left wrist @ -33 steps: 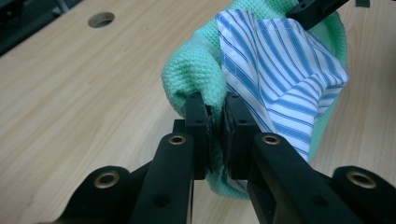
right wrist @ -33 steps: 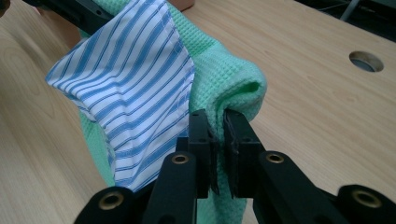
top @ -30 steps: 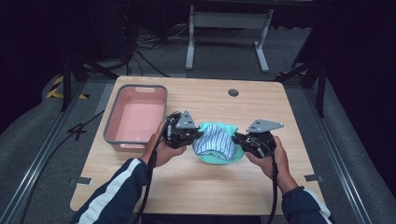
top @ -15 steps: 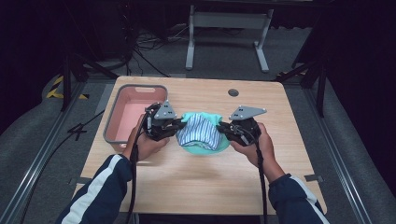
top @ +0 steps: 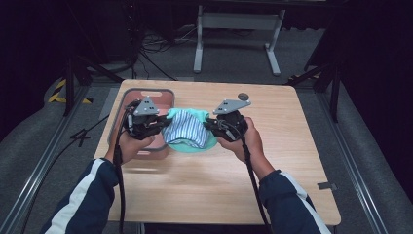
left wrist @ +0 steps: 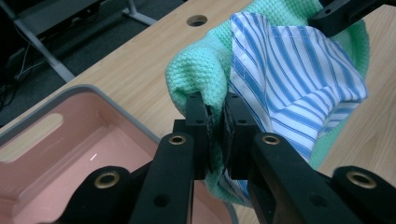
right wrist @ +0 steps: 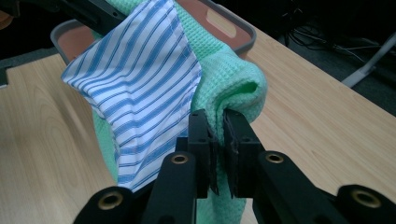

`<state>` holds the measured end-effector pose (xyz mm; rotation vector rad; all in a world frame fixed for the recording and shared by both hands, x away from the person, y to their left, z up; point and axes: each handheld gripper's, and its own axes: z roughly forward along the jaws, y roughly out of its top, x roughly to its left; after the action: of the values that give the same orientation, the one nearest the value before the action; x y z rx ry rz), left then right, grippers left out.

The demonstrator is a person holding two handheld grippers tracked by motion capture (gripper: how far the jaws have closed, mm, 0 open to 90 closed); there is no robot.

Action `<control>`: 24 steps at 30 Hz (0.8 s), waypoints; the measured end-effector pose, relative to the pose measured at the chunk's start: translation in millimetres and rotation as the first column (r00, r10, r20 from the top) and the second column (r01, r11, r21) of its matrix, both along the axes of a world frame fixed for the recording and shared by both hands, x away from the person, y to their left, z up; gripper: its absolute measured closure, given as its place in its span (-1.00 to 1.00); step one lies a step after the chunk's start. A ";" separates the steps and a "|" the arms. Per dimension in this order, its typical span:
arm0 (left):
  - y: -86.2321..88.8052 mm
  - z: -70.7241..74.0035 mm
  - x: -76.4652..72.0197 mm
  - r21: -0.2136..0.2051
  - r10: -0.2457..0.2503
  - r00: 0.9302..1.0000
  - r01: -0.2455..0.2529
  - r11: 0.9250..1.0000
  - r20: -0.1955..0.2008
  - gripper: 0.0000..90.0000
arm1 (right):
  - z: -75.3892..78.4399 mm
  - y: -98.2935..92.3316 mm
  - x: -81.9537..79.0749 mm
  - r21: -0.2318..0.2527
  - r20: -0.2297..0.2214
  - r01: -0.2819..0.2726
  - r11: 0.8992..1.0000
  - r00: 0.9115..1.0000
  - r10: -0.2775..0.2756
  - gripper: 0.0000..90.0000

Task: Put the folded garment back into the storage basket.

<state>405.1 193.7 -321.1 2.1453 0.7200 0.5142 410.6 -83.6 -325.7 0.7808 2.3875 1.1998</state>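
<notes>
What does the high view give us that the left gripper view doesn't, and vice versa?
High view: both hands, the left gripper and right gripper at opposite ends of the bundle, the sleeves, and the floor with cables beyond the table.

Left gripper view: its jaws closed on a fold of the green cloth beside the striped cloth.

Both: the two cloths lifted together, the pink bin, the table's round hole.
</notes>
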 end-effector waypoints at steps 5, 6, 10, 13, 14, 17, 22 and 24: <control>15.2 6.8 -0.3 0.006 0.028 1.000 -0.029 1.000 0.002 0.83 | 6.4 18.2 5.2 0.006 0.006 -0.030 1.000 1.000 0.030 0.83; 15.2 6.8 -0.3 0.006 0.028 1.000 -0.029 1.000 0.002 0.83 | 7.9 22.2 6.3 0.009 0.007 -0.034 0.999 0.999 0.034 0.83; 31.8 11.1 0.1 0.011 0.049 0.999 -0.049 0.999 0.010 0.83 | 10.3 34.9 10.7 0.014 0.004 -0.047 0.999 0.999 0.047 0.83; 38.9 10.6 -0.6 0.000 0.062 0.998 -0.062 0.998 0.011 0.83 | 10.7 41.3 13.7 0.014 0.001 -0.051 0.999 0.999 0.051 0.83; 41.1 9.8 -1.1 -0.009 0.073 0.997 -0.073 0.997 0.009 0.83 | 10.8 45.1 15.0 0.020 -0.006 -0.054 0.998 0.999 0.054 0.83; 51.5 8.2 -0.1 -0.005 0.095 0.995 -0.095 0.995 0.008 0.83 | 11.4 56.7 17.8 0.017 -0.005 -0.065 0.998 0.998 0.065 0.83; 66.0 8.2 1.7 -0.020 0.125 0.992 -0.125 0.992 0.016 0.83 | 10.3 73.4 22.3 0.008 0.003 -0.077 0.997 0.997 0.077 0.83; 69.1 8.4 2.2 -0.009 0.131 0.991 -0.131 0.991 0.016 0.83 | 10.5 76.9 22.9 0.003 0.006 -0.081 0.997 0.997 0.081 0.83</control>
<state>407.4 262.8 -312.7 2.0932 0.8567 0.5966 433.5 -6.7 -315.2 0.6864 2.4335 1.2361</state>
